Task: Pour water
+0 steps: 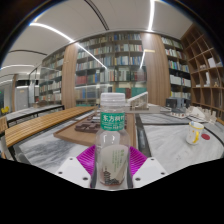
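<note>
My gripper (113, 163) is clamped on a clear plastic bottle (113, 130), with both pink pads (92, 157) pressed against its lower sides. The bottle stands upright between my 2 fingers, lifted in front of me, and its white cap (113, 99) is on. A green and white label (114, 124) wraps the upper body, printed with characters I cannot read. Through the clear lower part I can see some water, though I cannot tell how full it is.

Beyond the bottle stretches a marbled grey table (165, 140). Well off to the right on that table sits a small white object (198, 130) that I cannot make out. To the left runs a long wooden bench (40, 124). Far behind everything, tall bookshelves (125, 62) packed with books line the back wall, and long strip lights (55, 32) run across the ceiling
</note>
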{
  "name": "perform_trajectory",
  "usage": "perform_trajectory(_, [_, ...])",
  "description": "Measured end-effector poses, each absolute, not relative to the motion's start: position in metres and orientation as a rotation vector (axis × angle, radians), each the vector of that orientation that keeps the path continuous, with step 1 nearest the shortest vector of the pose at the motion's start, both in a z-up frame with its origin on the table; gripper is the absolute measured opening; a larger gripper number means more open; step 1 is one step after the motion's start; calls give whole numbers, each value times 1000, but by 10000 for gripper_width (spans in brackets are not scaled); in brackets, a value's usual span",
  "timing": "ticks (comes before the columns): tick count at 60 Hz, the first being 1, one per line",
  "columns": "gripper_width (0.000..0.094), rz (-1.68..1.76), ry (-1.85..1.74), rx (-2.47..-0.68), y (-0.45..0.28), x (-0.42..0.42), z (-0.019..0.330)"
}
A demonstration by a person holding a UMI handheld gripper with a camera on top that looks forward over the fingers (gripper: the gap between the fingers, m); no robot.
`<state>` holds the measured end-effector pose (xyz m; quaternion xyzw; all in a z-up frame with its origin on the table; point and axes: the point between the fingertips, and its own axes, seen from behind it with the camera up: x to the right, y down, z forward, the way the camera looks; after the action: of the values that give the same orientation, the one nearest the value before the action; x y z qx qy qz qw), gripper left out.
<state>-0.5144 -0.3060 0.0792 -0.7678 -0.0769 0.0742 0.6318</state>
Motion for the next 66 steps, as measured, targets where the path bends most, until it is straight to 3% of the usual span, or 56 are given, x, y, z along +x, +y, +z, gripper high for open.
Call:
perform_trajectory(9, [400, 316, -147, -1709, -311, -509, 119])
perform_trajectory(25, [398, 1060, 142, -1489, -305, -465, 295])
perform_trajectory(35, [395, 1713, 482, -1282, -274, -383, 360])
perform_trajectory(43, [393, 2024, 750, -1072, -232, -299, 348])
perform_trajectory(55, [398, 2245, 1162, -865, -184, -224, 270])
perform_trajectory(61, [400, 2265, 1276, -849, -182, -213, 235])
perform_trajectory(66, [399, 2270, 1310, -868, -164, -220, 229])
